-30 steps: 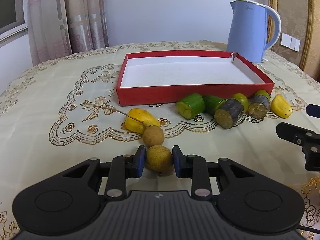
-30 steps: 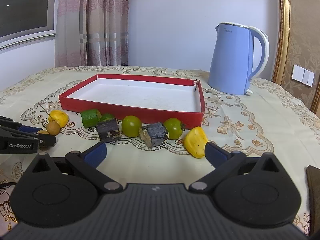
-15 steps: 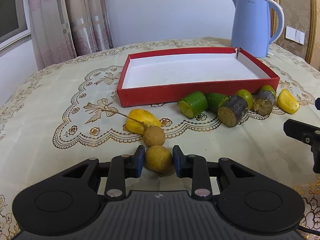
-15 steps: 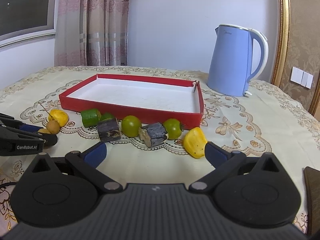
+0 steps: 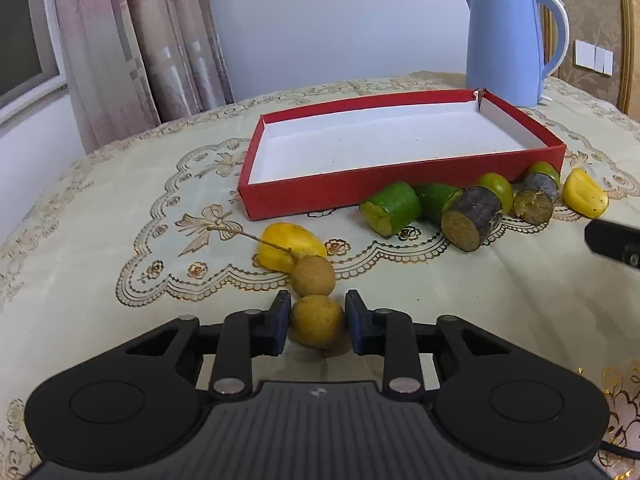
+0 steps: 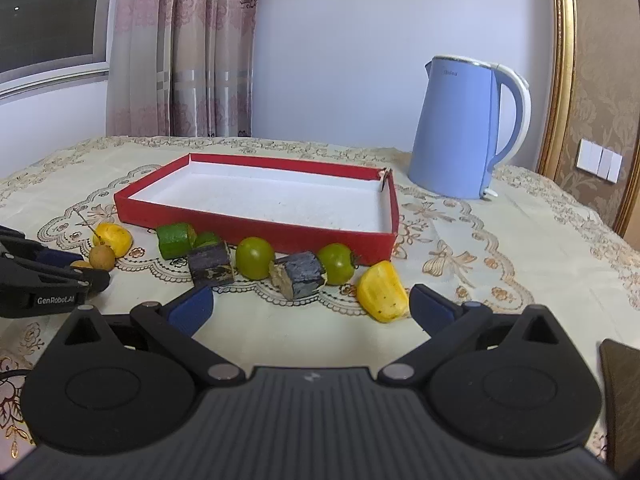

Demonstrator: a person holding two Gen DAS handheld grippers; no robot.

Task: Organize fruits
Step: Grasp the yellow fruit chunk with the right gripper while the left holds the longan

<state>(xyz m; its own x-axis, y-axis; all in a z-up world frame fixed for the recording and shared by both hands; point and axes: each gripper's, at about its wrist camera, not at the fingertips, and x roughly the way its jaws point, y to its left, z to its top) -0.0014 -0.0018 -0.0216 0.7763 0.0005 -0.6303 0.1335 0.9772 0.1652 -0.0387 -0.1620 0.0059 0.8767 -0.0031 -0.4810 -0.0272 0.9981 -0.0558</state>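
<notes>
Left tool [image 5: 317, 322] clamped on a round tan longan fruit [image 5: 316, 321] low over the lace-covered table [image 5: 100, 248]. Right tool [image 6: 310, 308] spread apart, just beside a yellow fruit wedge [image 6: 382, 291].

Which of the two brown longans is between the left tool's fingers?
The nearer longan, clamped in the left tool. The other longan sits just beyond, stem attached, against the yellow fruit piece.

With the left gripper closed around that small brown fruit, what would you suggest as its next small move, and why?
Probably lift the longan straight up: the left gripper has it between its pads, a second longan touches it in front, and the red tray beyond holds nothing.
</notes>
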